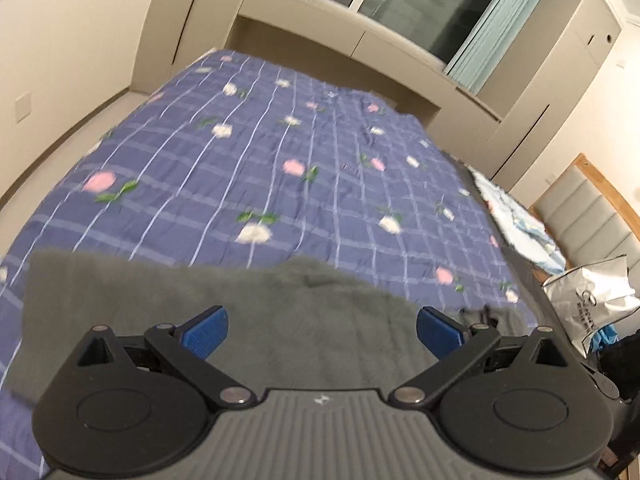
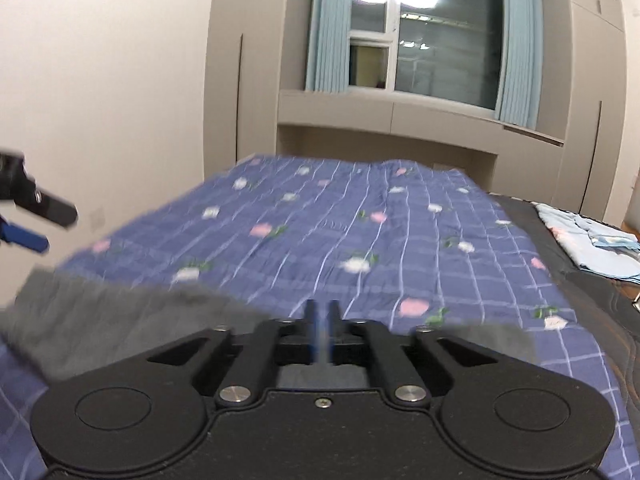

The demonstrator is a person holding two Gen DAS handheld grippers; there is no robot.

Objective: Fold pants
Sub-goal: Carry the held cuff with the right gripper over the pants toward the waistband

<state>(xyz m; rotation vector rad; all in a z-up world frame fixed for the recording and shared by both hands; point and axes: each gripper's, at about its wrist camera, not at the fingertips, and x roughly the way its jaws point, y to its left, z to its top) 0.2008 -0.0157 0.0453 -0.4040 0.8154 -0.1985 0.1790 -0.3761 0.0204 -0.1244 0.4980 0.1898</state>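
Observation:
The grey pants (image 1: pixel 168 304) lie spread across the near part of the bed, and they show blurred in the right wrist view as well (image 2: pixel 120 320). My left gripper (image 1: pixel 322 332) hovers over their middle, its blue pads (image 1: pixel 204 332) wide apart with nothing between them. It also appears at the far left of the right wrist view (image 2: pixel 28 220), above the pants' left end. My right gripper (image 2: pixel 322 320) is over the right part of the pants with its jaws almost together. Blur hides whether any cloth is pinched there.
The bed carries a purple checked sheet with flowers (image 1: pixel 260 152). A light blue folded cloth (image 1: pixel 516 220) and a plastic bag (image 1: pixel 588 304) lie at the right by the padded headboard (image 1: pixel 580 216). Cabinets and a window (image 2: pixel 432 36) stand beyond the far end.

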